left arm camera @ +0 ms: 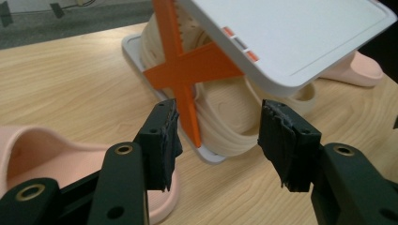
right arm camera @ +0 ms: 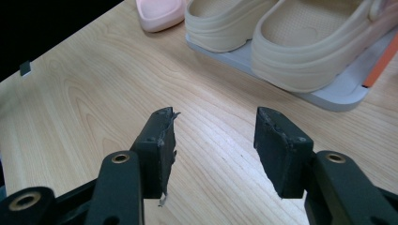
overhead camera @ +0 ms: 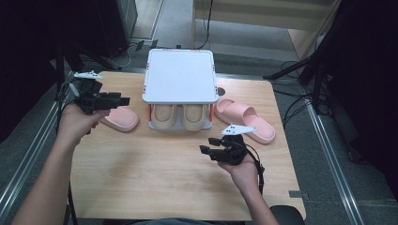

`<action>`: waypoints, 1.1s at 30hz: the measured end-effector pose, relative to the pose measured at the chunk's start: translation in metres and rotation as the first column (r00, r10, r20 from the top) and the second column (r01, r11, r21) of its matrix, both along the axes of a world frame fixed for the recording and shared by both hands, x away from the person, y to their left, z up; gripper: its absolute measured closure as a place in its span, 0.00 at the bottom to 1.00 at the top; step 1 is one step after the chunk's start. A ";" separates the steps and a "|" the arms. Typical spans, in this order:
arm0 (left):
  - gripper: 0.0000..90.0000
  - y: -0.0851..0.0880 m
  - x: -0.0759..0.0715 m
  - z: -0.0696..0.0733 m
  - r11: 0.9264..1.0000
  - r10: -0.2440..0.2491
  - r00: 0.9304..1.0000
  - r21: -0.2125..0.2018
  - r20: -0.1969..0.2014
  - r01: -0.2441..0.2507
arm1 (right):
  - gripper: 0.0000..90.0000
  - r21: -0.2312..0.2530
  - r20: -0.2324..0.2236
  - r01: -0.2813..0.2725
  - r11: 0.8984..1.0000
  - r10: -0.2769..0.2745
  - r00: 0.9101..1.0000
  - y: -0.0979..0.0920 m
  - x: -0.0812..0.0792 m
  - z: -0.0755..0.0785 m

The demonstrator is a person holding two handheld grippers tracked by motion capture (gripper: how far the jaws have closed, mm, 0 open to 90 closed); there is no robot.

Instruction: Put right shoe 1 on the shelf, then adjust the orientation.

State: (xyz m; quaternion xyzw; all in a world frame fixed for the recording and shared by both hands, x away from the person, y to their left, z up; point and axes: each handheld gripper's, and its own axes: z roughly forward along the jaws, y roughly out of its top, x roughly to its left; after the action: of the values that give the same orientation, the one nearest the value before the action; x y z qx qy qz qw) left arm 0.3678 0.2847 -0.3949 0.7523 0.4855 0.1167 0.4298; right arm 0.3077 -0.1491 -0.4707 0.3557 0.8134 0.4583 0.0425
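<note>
A: Two pink slippers lie on the table (overhead camera: 155,173), one on each side of the rack (overhead camera: 179,75), and I hold both grippers clear of them. My left gripper (overhead camera: 123,100) hangs over the left slipper (overhead camera: 120,118), jaws apart and empty. My right gripper (overhead camera: 205,145) hovers over bare wood in front of the rack, jaws likewise apart, nothing between them.

B: Where does the work lie?

A: As I read it, with the pink pair. The rack's lower shelf already carries the beige clogs (overhead camera: 182,116), side by side; the white top is bare. The right slipper (overhead camera: 246,119) lies just right of the rack, well clear of my right gripper.

B: And the left one, how do you take it well?

A: In the left gripper view the left slipper (left arm camera: 51,154) sits low and to the left of my jaws, which point past it at the orange brace (left arm camera: 185,70). I judge I must swing left and tip down first, then straddle the strap or the side wall, not the flat sole. It looks like soft foam, so a deep bite should hold without slipping.

B: Any risk?

A: Clipping the rack's corner on the lift. I would raise straight up before crossing over.
</note>
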 end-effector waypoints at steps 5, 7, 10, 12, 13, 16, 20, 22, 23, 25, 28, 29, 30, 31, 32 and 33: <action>0.53 0.009 0.004 -0.016 0.999 0.046 0.997 -0.017 -0.062 -0.047 | 0.54 0.000 0.002 -0.011 1.000 0.011 1.000 0.002 0.004 0.000; 0.53 0.011 0.005 -0.022 0.999 0.052 0.997 -0.003 -0.054 -0.052 | 0.54 0.001 0.000 -0.010 1.000 0.010 1.000 0.003 0.005 0.001; 0.53 0.015 0.008 -0.031 0.997 0.075 0.996 0.011 -0.052 -0.074 | 0.54 -0.003 0.001 -0.014 1.000 0.014 1.000 0.003 0.006 0.001; 0.53 0.015 0.009 -0.033 0.997 0.081 0.995 0.014 -0.053 -0.080 | 0.54 -0.005 0.001 -0.012 1.000 0.012 1.000 0.002 0.006 0.001; 0.53 0.018 0.011 -0.041 0.995 0.091 0.994 0.030 -0.053 -0.090 | 0.54 -0.004 0.002 -0.012 1.000 0.012 1.000 0.002 0.006 0.001; 0.54 0.022 0.013 -0.052 0.993 0.102 0.994 0.063 -0.038 -0.099 | 0.54 -0.007 0.003 -0.011 1.000 0.011 1.000 0.002 0.007 0.001; 0.56 0.030 0.016 -0.062 0.992 0.119 0.992 0.058 -0.053 -0.116 | 0.54 -0.010 -0.007 -0.014 1.000 0.014 1.000 0.003 0.007 0.000; 0.60 0.037 0.018 -0.071 0.988 0.145 0.988 0.054 -0.062 -0.142 | 0.54 -0.015 -0.006 -0.017 1.000 0.017 1.000 0.004 0.007 -0.001; 0.62 0.038 0.019 -0.072 0.987 0.153 0.986 0.059 -0.072 -0.149 | 0.54 -0.015 -0.005 -0.018 1.000 0.018 1.000 0.004 0.007 -0.001; 0.70 0.044 0.020 -0.078 0.986 0.164 0.983 0.042 -0.085 -0.161 | 0.54 -0.019 -0.007 -0.022 1.000 0.022 1.000 0.005 0.007 -0.001; 0.78 0.051 0.023 -0.085 0.981 0.193 0.978 0.018 -0.083 -0.192 | 0.54 -0.028 -0.010 -0.023 0.999 0.023 1.000 0.006 0.007 -0.002; 0.81 0.053 0.024 -0.087 0.980 0.199 0.976 0.018 -0.085 -0.198 | 0.54 -0.031 -0.008 -0.025 0.999 0.025 1.000 0.007 0.007 -0.002; 0.84 0.054 0.025 -0.088 0.979 0.205 0.975 0.017 -0.090 -0.205 | 0.54 -0.036 -0.008 -0.024 0.999 0.024 1.000 0.007 0.006 -0.002; 0.86 0.055 0.026 -0.090 0.978 0.207 0.974 0.022 -0.097 -0.206 | 0.54 -0.038 -0.008 -0.025 0.999 0.025 1.000 0.008 0.006 -0.002; 0.90 0.055 0.027 -0.092 0.978 0.209 0.973 0.027 -0.101 -0.207 | 0.53 -0.039 -0.009 -0.026 0.999 0.026 1.000 0.009 0.006 -0.003; 0.91 0.056 0.028 -0.094 0.977 0.214 0.971 0.035 -0.108 -0.212 | 0.53 -0.040 -0.008 -0.026 0.999 0.026 1.000 0.009 0.006 -0.003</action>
State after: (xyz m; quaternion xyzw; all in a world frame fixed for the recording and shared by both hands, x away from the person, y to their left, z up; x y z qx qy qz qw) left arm 0.3959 0.3404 -0.4891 0.7060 0.5853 0.1255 0.3785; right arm 0.3137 -0.1402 -0.4734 0.3458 0.8272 0.4410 0.0407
